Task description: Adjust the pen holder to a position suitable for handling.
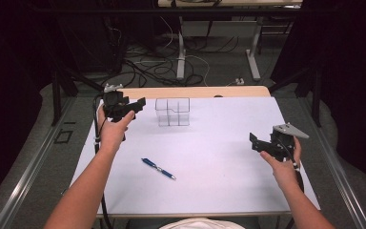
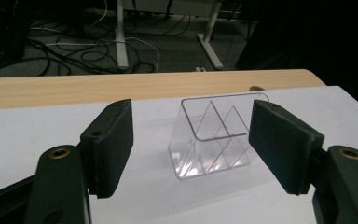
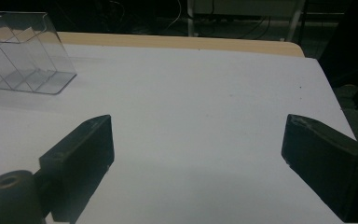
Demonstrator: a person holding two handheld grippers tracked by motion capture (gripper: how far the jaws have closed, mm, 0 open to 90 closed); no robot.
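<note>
Both sets of jaws are spread wide and hold nothing. The left gripper [image 1: 132,109], upper left in the high view, points at the clear holder [image 2: 214,137] with a gap between them; the holder stands near the table's [image 1: 228,191] far edge, just above centre. The right gripper [image 1: 259,143] hovers at right over bare table. A pen [image 1: 158,168] lies below centre, well apart from both. The holder looks light, stiff and slick, likely brittle; I'd take it by one thin wall. The pen looks light and rigid, best pinched mid-barrel.

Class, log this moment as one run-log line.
left gripper: open, facing clear organizer | right gripper: open, empty | pen: flat on table, untouched
</note>
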